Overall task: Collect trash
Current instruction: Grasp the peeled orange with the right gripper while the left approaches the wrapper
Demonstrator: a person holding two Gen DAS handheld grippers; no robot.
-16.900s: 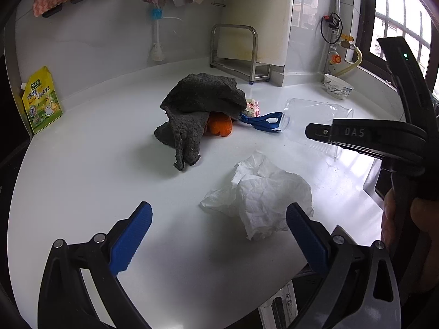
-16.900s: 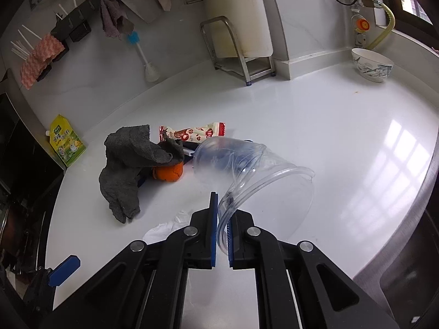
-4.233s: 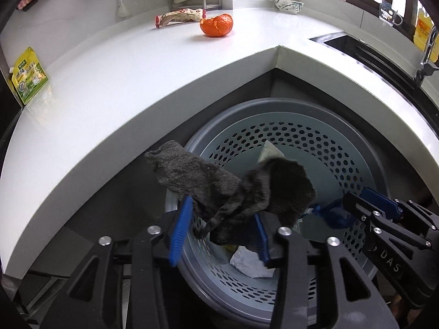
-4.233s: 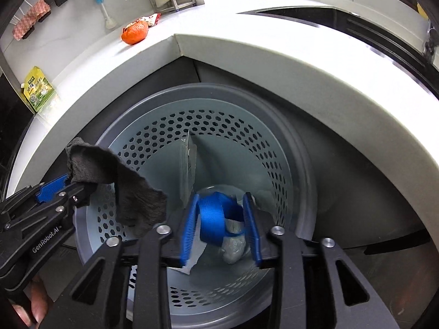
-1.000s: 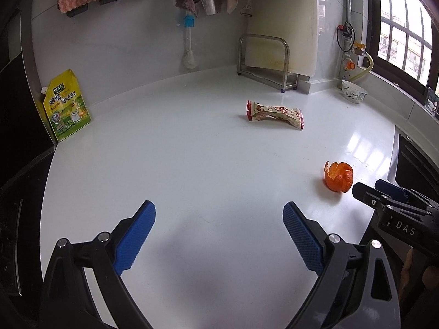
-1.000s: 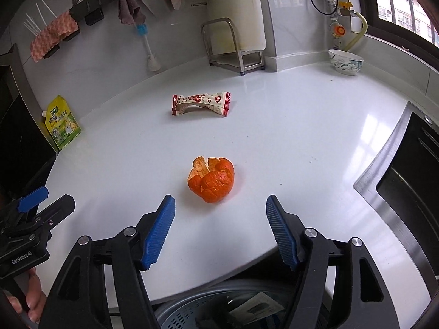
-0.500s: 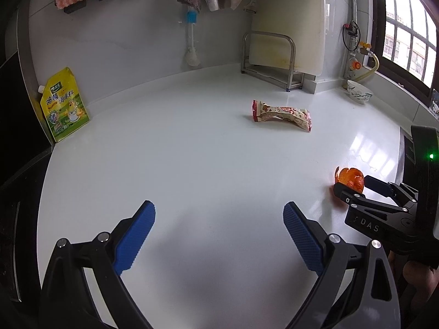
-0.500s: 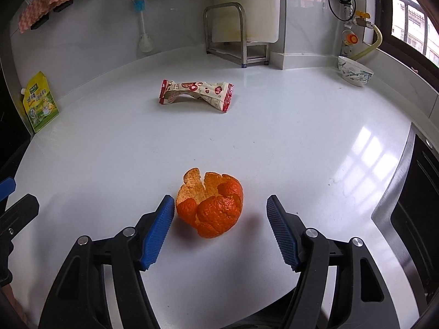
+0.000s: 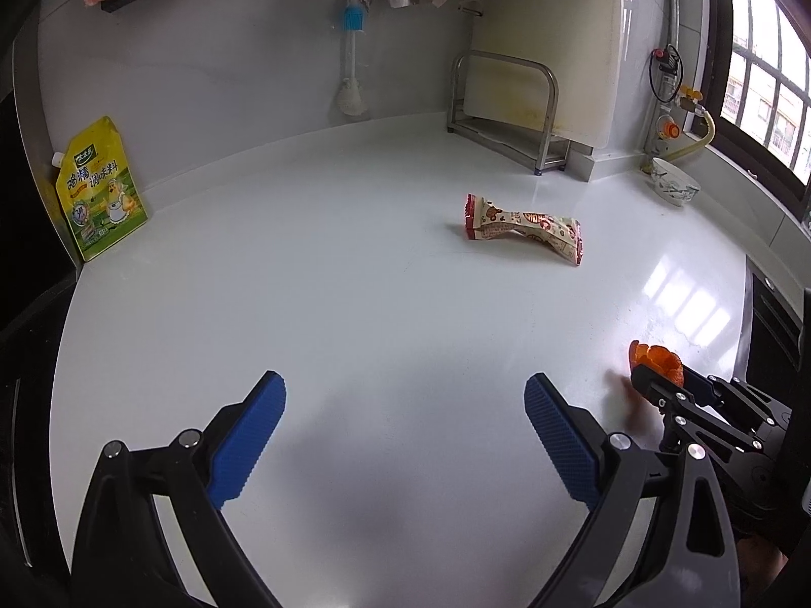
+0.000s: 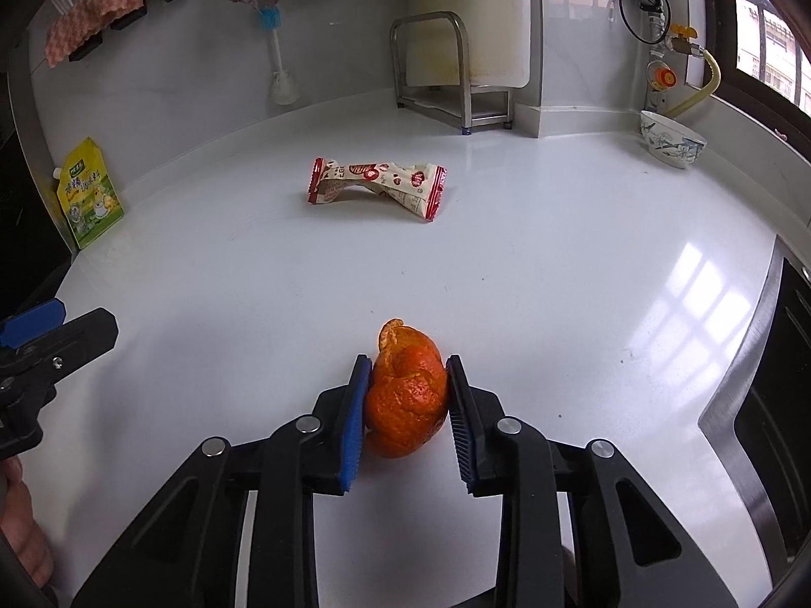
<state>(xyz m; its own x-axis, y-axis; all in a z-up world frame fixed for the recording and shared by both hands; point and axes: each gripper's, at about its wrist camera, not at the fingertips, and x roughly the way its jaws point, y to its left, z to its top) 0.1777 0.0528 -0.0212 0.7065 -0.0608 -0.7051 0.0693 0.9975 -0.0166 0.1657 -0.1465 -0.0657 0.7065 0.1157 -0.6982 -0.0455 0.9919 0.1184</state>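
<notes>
Right gripper (image 10: 405,405) clamps the orange peel (image 10: 405,400), apparently resting on the table (image 10: 557,263), ready for lifting; left gripper (image 9: 403,435) hovers wide open, empty, facing the wrapper (image 9: 524,228).

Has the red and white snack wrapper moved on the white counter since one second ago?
No. The red and white snack wrapper lies as before, in front of the steel rack; only the cameras moved.

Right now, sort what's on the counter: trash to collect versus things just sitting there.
Trash: crumpled orange peel, clamped in the right tool; red-and-white snack wrapper.
Just there: yellow-green seasoning pouch; patterned white ceramic bowl; steel rack.
</notes>
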